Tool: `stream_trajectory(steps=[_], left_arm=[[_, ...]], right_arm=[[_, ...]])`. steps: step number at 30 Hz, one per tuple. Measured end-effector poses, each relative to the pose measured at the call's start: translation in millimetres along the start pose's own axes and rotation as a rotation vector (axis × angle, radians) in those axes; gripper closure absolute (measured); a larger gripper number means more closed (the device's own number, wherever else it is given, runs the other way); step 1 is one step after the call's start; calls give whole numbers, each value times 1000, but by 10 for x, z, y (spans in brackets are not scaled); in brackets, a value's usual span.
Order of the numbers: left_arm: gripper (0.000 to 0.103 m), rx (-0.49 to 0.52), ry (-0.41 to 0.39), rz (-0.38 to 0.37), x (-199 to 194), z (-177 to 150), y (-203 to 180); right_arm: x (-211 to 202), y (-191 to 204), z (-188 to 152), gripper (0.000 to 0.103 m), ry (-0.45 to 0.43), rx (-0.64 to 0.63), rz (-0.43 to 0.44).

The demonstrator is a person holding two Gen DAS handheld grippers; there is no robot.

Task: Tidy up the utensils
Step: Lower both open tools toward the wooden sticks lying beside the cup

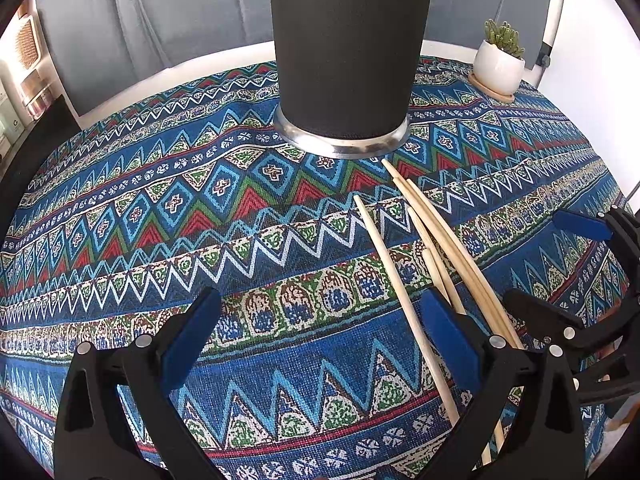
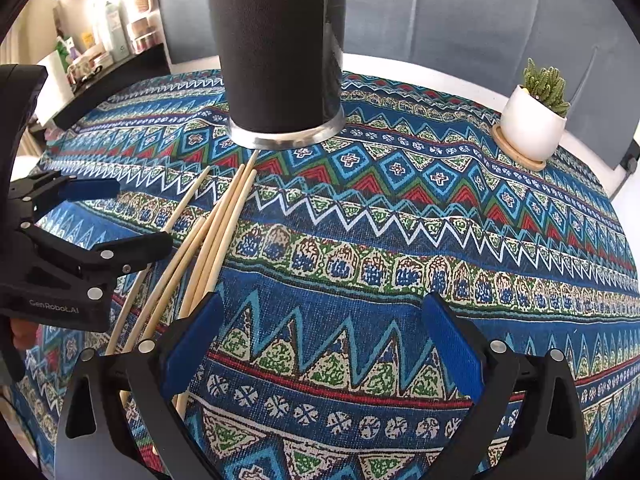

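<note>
left gripper [image 1: 320,312] low over tablecloth [image 1: 240,208], spread wide, right gripper [image 2: 320,320] likewise, chopsticks [image 2: 224,216] between them

**Legible text: one mark only**

Right wrist view: pale lettering "GenRobot.AI" is printed on the black body of the left gripper [image 2: 86,210], low on its housing near the left edge of the frame. Bottles and boxes on the shelf [image 2: 100,46] at upper left carry labels, but these are too small and blurred to read. Left wrist view: no readable text, numbers or signs anywhere.
</note>
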State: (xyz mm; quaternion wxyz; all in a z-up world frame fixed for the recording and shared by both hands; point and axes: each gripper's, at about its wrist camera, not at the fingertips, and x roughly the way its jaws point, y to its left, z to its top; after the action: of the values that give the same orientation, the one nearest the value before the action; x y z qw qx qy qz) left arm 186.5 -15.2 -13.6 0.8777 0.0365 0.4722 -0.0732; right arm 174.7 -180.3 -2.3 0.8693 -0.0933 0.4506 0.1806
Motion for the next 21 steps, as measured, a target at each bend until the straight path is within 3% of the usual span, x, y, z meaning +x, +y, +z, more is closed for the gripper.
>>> stream_trajectory(steps=[21], left_arm=[[5, -16, -6, 17, -45, -53, 167]], right_arm=[[-43, 59, -18, 8, -12, -7, 77]])
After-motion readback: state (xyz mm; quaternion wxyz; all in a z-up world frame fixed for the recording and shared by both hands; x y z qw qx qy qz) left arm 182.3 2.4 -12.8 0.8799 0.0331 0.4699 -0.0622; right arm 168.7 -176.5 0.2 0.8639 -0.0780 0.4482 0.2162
